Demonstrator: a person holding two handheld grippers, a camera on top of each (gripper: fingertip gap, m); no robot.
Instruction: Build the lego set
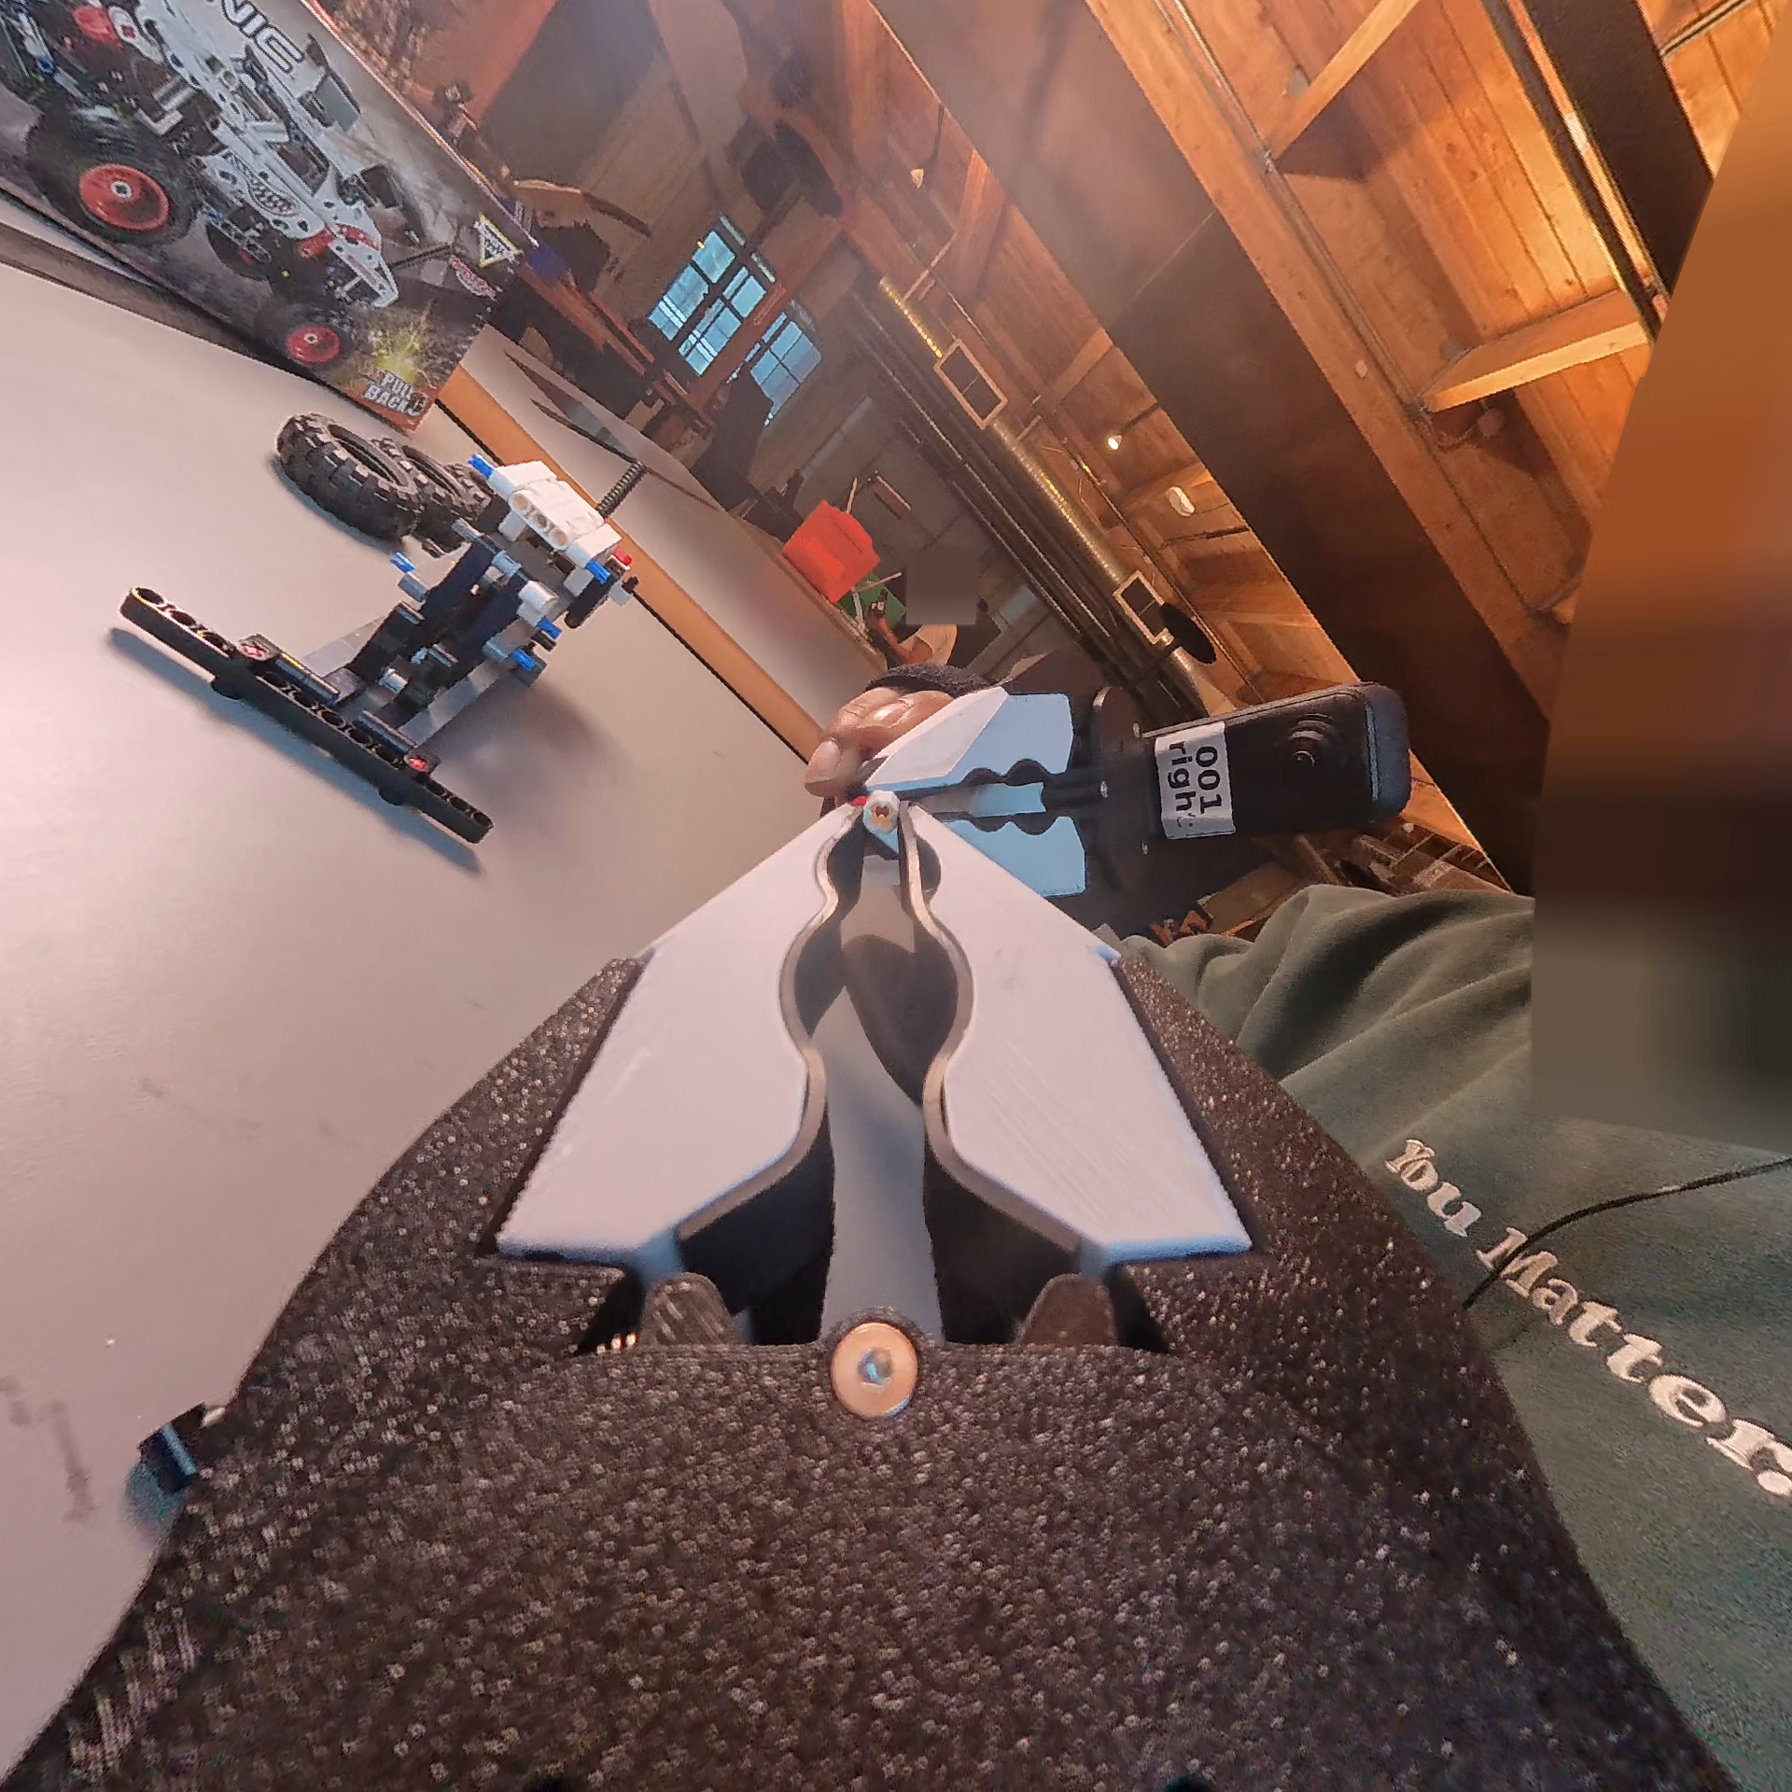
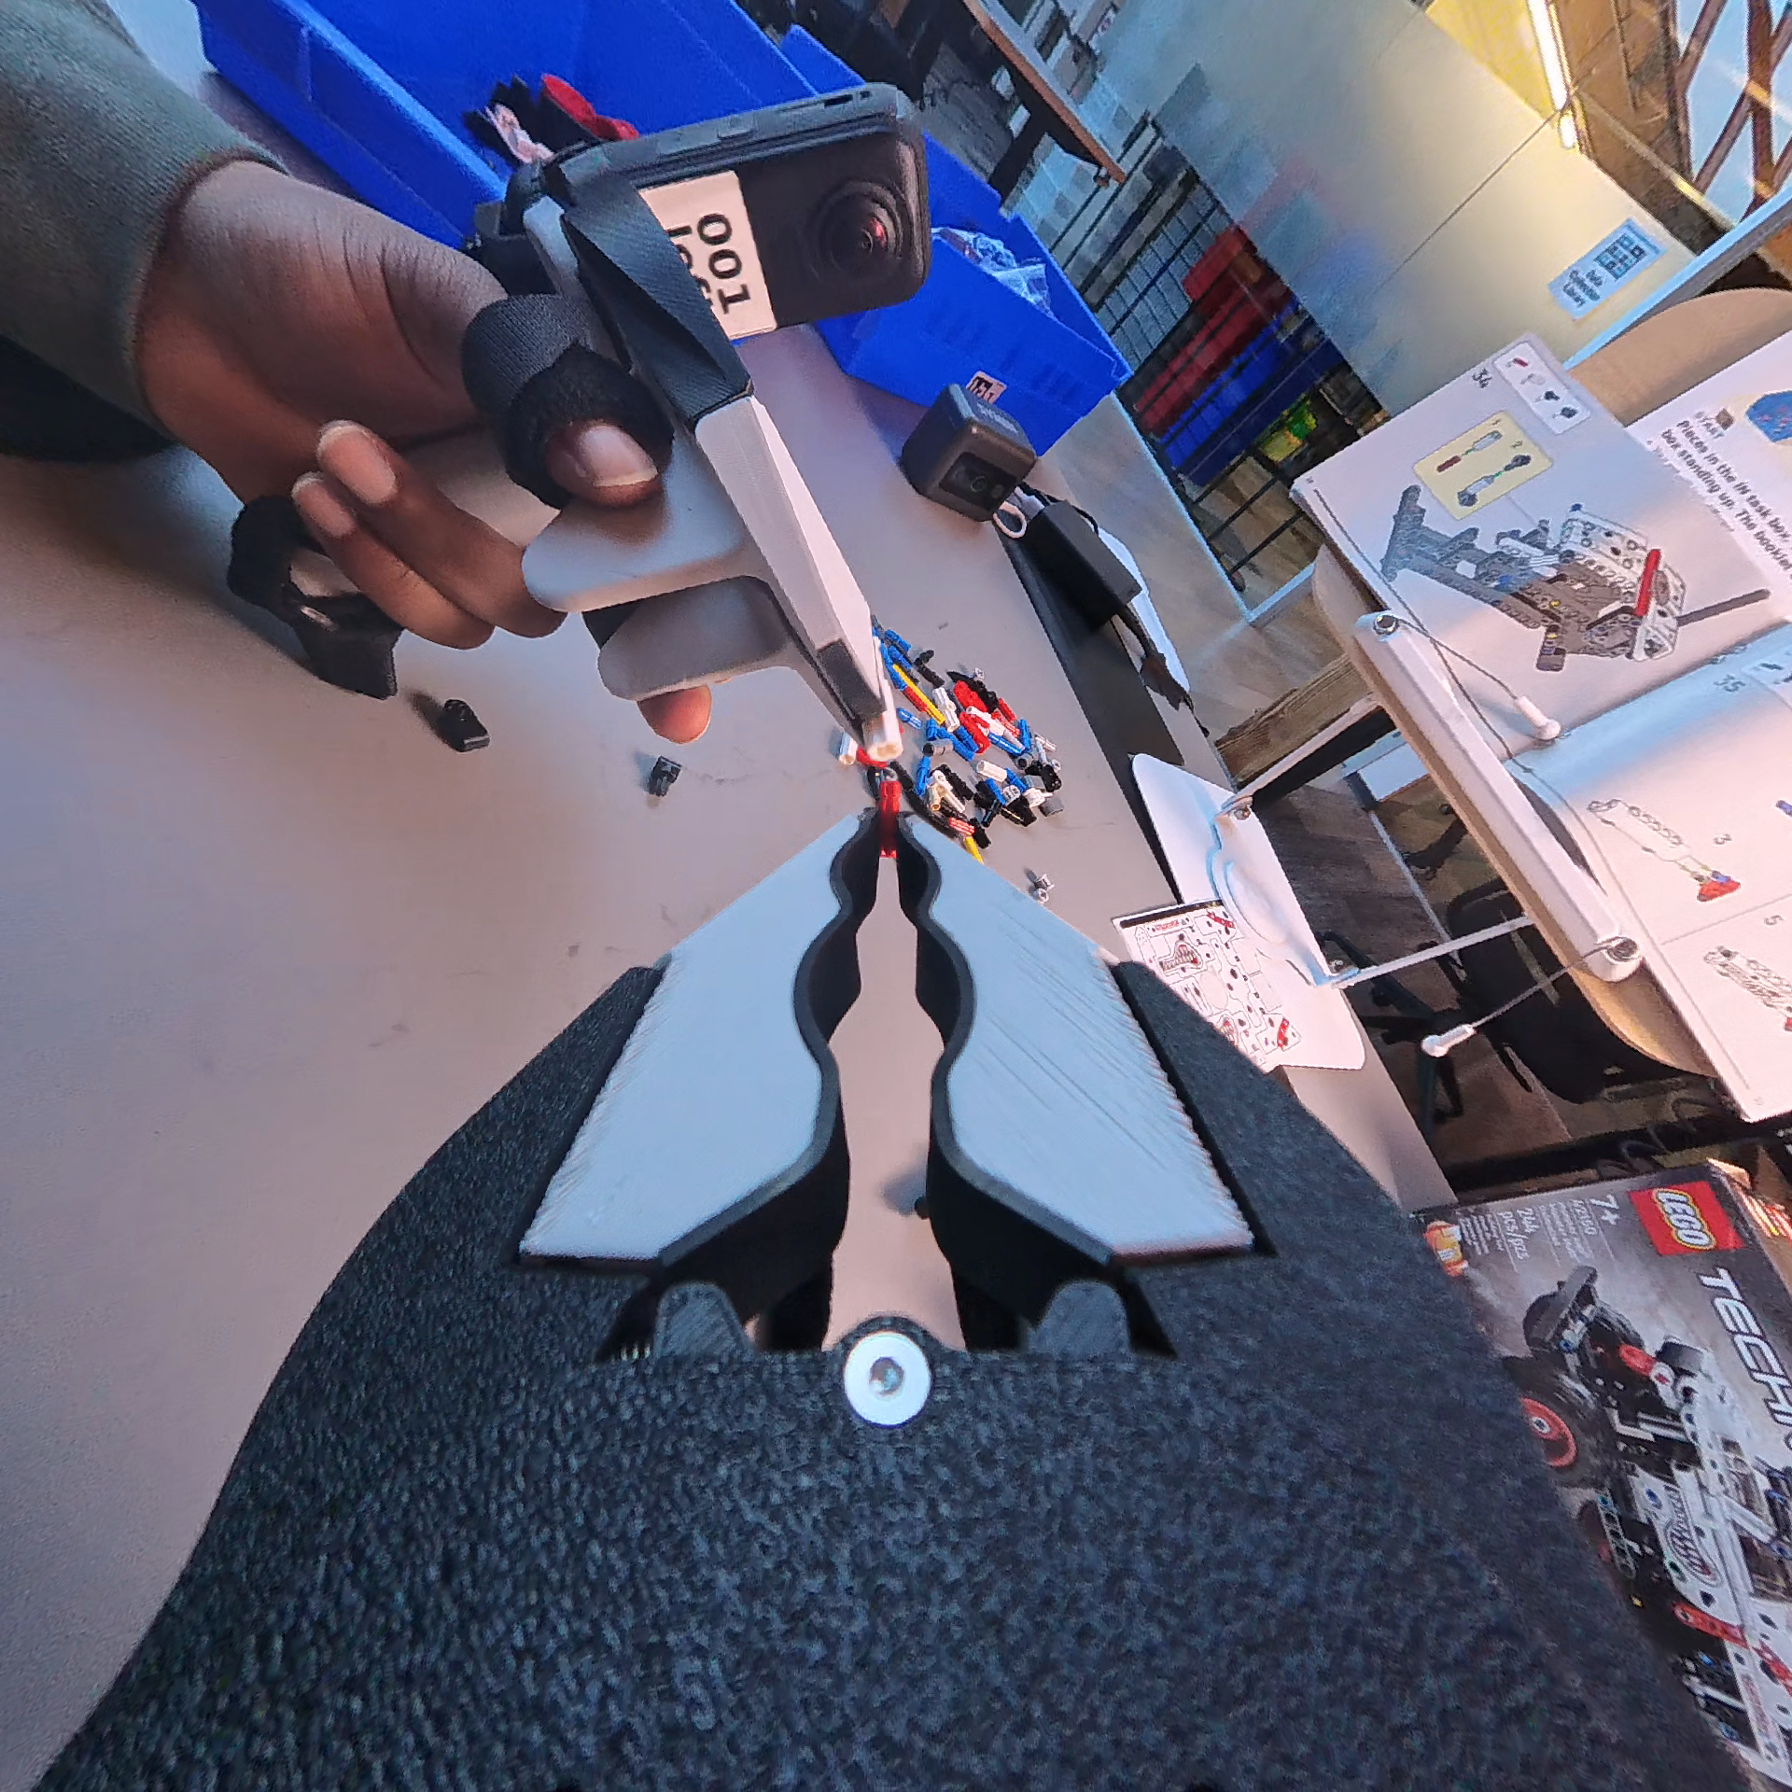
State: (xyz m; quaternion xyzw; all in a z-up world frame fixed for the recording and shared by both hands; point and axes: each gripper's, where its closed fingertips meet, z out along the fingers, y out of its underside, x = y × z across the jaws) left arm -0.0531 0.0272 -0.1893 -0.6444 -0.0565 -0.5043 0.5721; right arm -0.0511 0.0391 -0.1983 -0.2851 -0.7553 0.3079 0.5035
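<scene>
The left gripper [image 1: 884,817] is closed to a narrow pinch on a small white connector [image 1: 880,813], held up off the grey table [image 1: 242,950]. The right gripper [image 2: 887,836] is likewise nearly closed, gripping a thin red pin [image 2: 887,824] upright between its tips. In the right wrist view the two grippers meet tip to tip, the white connector [image 2: 880,745] just above the red pin; whether the two parts are already touching is hard to tell at this size. A hand [image 2: 320,388] holds the left gripper from the upper left. Beyond the tips lies a loose pile of small parts [image 2: 970,747] in blue, red, white and black. The partly built model [image 1: 504,592] stands well apart on the table, a long black beam [image 1: 301,708] at its base and black tyres [image 1: 368,480] just behind it. The set's box [image 1: 252,194] lies farther back, and an open instruction booklet [image 2: 1552,543] rests on a stand to the right.
</scene>
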